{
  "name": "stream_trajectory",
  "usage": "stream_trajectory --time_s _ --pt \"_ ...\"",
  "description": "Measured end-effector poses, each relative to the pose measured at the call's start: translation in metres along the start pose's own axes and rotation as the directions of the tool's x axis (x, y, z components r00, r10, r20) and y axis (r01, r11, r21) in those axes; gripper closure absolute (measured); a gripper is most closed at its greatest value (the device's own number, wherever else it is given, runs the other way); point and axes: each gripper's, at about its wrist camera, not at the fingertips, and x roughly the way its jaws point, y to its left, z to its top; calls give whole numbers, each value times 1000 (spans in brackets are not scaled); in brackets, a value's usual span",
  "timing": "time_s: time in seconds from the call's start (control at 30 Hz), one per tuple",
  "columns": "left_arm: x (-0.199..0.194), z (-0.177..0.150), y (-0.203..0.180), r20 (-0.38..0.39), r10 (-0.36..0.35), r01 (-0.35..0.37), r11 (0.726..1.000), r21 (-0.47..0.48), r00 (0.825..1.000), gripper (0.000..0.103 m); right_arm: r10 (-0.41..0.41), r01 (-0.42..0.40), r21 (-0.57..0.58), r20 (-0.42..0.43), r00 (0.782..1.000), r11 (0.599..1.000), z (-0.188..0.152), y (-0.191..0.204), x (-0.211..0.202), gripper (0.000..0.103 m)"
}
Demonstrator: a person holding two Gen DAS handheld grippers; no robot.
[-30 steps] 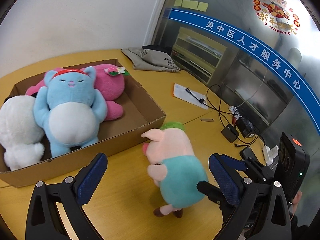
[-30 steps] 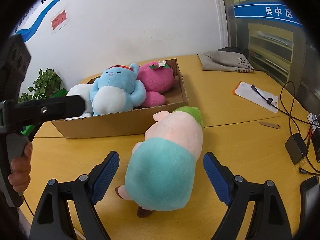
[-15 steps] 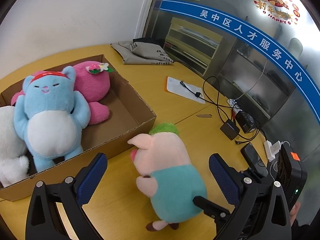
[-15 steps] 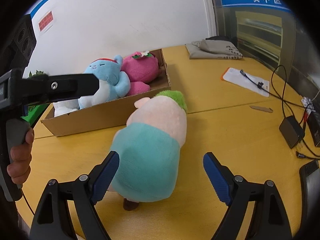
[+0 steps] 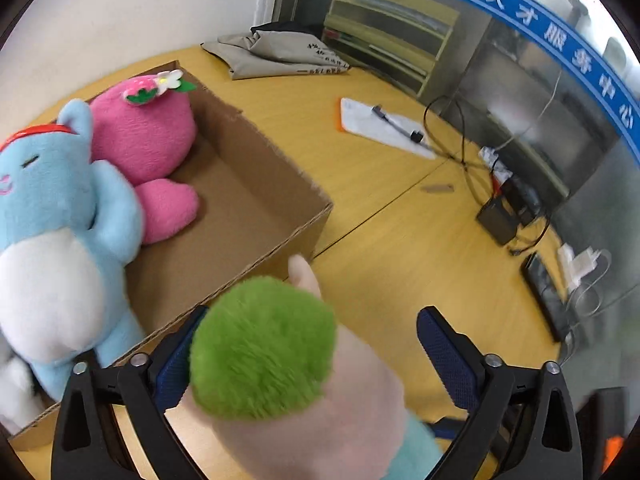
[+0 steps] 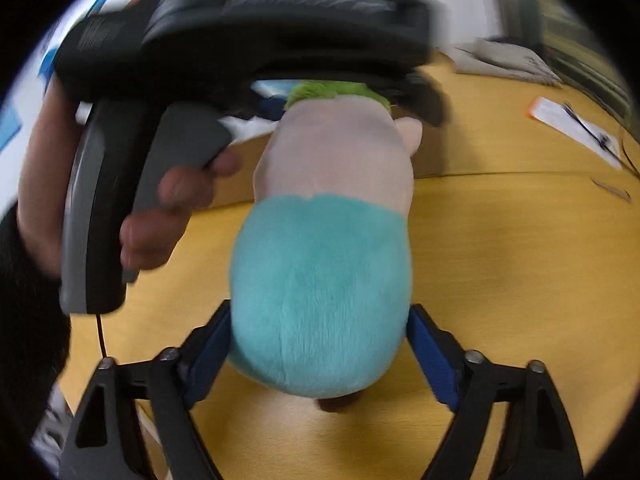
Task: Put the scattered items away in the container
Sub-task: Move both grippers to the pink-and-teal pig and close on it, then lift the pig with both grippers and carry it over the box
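Pig plush (image 6: 320,288) between both closing tools: right tool (image 6: 320,354) pinching its body, left tool (image 5: 308,356) spread around its head

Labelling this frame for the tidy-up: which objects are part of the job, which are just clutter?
Job:
- pig plush, on the table between both grippers' closing jaws
- cardboard box
- blue plush, pink plush, already in the box
- left gripper, right gripper

Clutter:
- folded grey bag
- paper sheet
- cables
- black adapter
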Motion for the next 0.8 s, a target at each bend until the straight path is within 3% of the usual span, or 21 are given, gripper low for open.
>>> stream_trajectory --time_s 0.1,0.23,0.4,0.63,0.73,0.8 --pt "-6 -8 15 -6 24 -24 999 -36 1000 17 -37 37 -84 10 999 996 1 12 0 26" --pt "-18 -17 30 24 -33 35 994 -104 999 21 -55 57 -145 14 998 988 -1 14 -4 28" --pt "-28 -22 24 46 -39 44 993 -110 998 24 -80 81 -195 14 997 977 -5 18 -9 30" --pt "-49 -11 15 114 -58 68 994 -87 992 29 -54 62 -182 49 997 981 2 12 -24 32" --pt "-34 -8 16 87 -64 72 993 -93 994 30 -32 37 -144 36 999 989 5 3 -22 31" --pt "-19 -10 20 61 -72 78 990 -114 996 31 -40 41 -127 6 999 991 3 0 -14 26"
